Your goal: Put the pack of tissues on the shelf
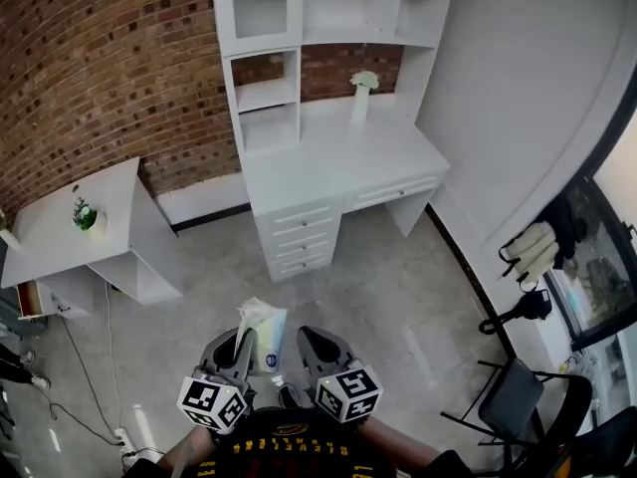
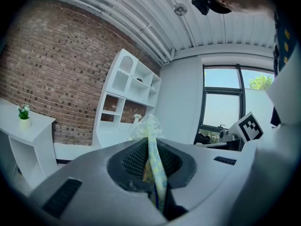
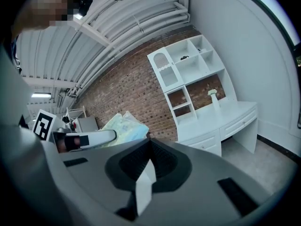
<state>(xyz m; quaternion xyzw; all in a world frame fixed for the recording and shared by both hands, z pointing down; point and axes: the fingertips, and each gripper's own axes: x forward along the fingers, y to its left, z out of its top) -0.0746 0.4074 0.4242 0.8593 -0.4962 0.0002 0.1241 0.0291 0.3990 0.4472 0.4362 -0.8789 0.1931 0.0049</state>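
A pale green and white pack of tissues [image 1: 261, 329] sticks forward out of my left gripper [image 1: 242, 345], low in the head view. In the left gripper view the jaws are shut on the pack's thin edge [image 2: 154, 161]. My right gripper [image 1: 317, 345] hangs just right of it with jaws together and nothing held; its own view shows the shut jaws [image 3: 148, 166], the pack [image 3: 123, 127] and the left gripper [image 3: 89, 139] beside it. The white shelf unit [image 1: 269, 93] stands on a white desk [image 1: 338, 157] across the floor, well ahead of both grippers.
A white vase with a flower [image 1: 362, 93] stands on the desk. A low white side table [image 1: 60, 232] with a small plant [image 1: 86, 215] is at the left by the brick wall. A black chair [image 1: 513, 396] stands at the right near a window. Cables lie on the floor at lower left.
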